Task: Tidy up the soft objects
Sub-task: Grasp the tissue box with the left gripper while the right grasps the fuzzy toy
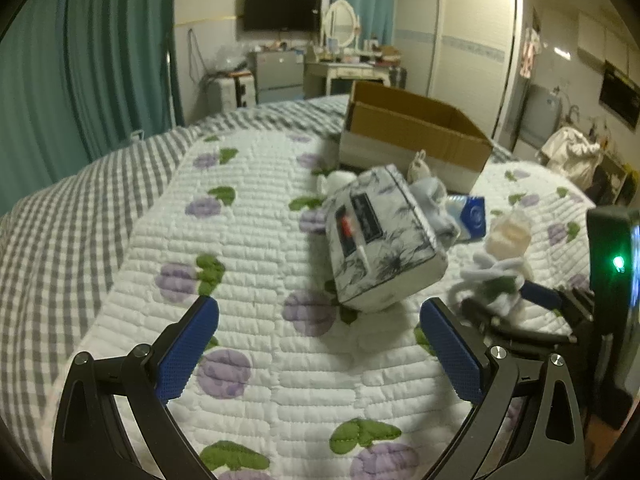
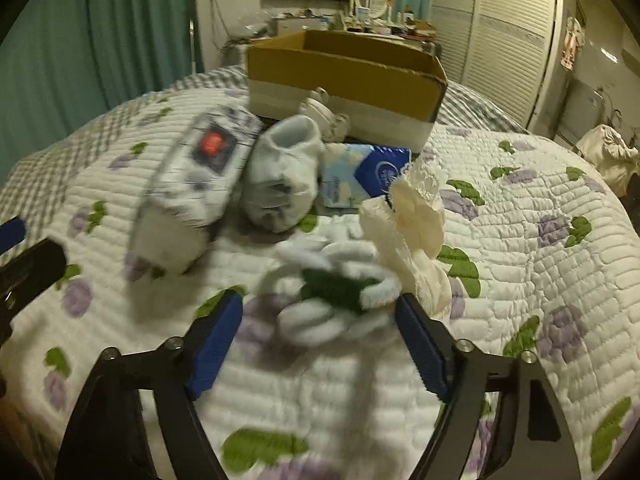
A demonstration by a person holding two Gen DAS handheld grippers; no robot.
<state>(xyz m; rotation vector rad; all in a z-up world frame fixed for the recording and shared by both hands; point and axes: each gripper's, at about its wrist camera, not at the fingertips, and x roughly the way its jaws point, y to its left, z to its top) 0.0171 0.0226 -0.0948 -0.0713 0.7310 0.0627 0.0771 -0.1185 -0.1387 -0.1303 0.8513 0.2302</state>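
Note:
An open cardboard box [image 1: 416, 136] [image 2: 348, 76] stands on the bed. In front of it lie a floral tissue pack [image 1: 380, 240] [image 2: 200, 180], a grey-white sock bundle [image 2: 284, 172] [image 1: 436, 204], a blue tissue packet [image 2: 368, 176] [image 1: 472, 216], a cream lace cloth [image 2: 416, 224] [image 1: 508, 236] and a white and green fuzzy loop toy [image 2: 336, 292] [image 1: 496, 284]. My left gripper [image 1: 320, 312] is open and empty, just short of the tissue pack. My right gripper [image 2: 320, 312] is open, with its jaws on either side of the fuzzy toy.
A quilt with purple flowers [image 1: 256, 240] covers the bed, over a grey checked sheet [image 1: 80, 184]. A small pale plush [image 2: 324, 112] leans against the box. Teal curtains [image 1: 88, 60], a wardrobe [image 1: 460, 40] and a dresser [image 1: 344, 68] stand behind.

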